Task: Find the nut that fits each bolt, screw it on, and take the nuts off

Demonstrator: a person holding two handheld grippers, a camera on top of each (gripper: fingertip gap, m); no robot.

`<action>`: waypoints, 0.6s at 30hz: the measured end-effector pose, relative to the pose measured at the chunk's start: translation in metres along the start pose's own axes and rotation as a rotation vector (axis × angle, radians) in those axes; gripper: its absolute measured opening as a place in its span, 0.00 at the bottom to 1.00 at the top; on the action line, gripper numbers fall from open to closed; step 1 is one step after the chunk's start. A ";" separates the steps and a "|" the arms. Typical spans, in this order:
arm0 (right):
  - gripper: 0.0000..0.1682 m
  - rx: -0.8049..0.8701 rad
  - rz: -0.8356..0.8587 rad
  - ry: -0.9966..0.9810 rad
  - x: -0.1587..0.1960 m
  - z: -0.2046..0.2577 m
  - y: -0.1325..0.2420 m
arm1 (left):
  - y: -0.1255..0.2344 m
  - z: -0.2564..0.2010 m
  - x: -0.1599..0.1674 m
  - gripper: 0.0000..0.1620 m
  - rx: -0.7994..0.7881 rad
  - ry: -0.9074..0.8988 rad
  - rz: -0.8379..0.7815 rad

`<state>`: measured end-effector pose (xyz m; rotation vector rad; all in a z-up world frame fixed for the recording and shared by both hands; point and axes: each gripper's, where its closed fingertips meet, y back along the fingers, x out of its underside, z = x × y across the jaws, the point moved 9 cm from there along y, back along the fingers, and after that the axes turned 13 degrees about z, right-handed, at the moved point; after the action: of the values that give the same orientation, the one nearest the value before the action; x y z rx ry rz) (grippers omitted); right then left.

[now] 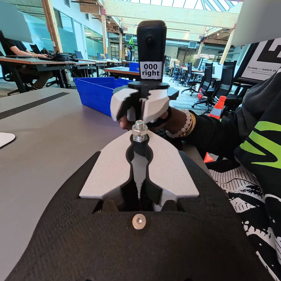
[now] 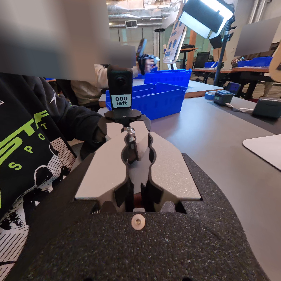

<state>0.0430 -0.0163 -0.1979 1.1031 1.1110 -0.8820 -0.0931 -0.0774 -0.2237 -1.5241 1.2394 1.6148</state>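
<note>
Jaws of the left gripper (image 1: 139, 137) are closed on the hexagonal head of a silver threaded steel bolt (image 1: 139, 135), which stands upright at the very tips of the grey-faced fingers (image 1: 117, 159) with its thread pointing up. A silver hexagonal steel nut (image 1: 139, 129) sits on that thread, a little above the bolt head, with a short stretch of thread showing above it.

In the left wrist view the right gripper (image 1: 140, 113) faces the camera from just beyond the bolt; its jaws stand slightly apart and grip nothing, their tips just behind the bolt's top, though contact cannot be judged. A person's hand (image 1: 168, 120) with a pale bead bracelet (image 1: 184, 124) holds that gripper.

From the right wrist view, the right gripper (image 2: 136, 136) shows a narrow gap between its grey fingers (image 2: 165, 167), and the bolt (image 2: 130, 136) with its nut (image 2: 130, 134) stands beyond the tips, held by the left gripper (image 2: 129, 130).

Both grippers are held above the near edge of a grey desk (image 1: 45, 136). A blue plastic bin (image 1: 97, 92) stands farther back on the desk, and a white flat pad (image 2: 266, 149) lies at its side. An orange traffic cone (image 1: 217, 108) stands on the floor beyond.
</note>
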 end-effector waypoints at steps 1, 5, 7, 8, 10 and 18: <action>0.17 -0.008 0.012 0.004 0.001 0.001 -0.003 | 0.000 0.000 0.000 0.06 0.003 -0.002 0.004; 0.25 -0.023 0.032 0.004 0.002 0.004 -0.012 | -0.002 -0.001 0.002 0.06 -0.001 -0.009 0.023; 0.25 -0.026 0.036 0.002 0.002 0.005 -0.014 | -0.003 -0.001 0.002 0.06 0.005 -0.008 0.028; 0.25 -0.021 0.037 0.001 0.002 0.005 -0.014 | -0.003 -0.001 0.002 0.06 0.006 -0.009 0.030; 0.25 -0.011 0.044 -0.004 0.003 0.004 -0.015 | -0.004 -0.002 0.003 0.06 0.011 -0.012 0.032; 0.03 0.028 0.018 -0.001 0.002 -0.005 0.012 | -0.001 -0.001 0.002 0.06 0.008 -0.005 0.020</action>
<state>0.0537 -0.0088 -0.1970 1.1339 1.0894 -0.8860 -0.0919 -0.0779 -0.2258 -1.5067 1.2607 1.6233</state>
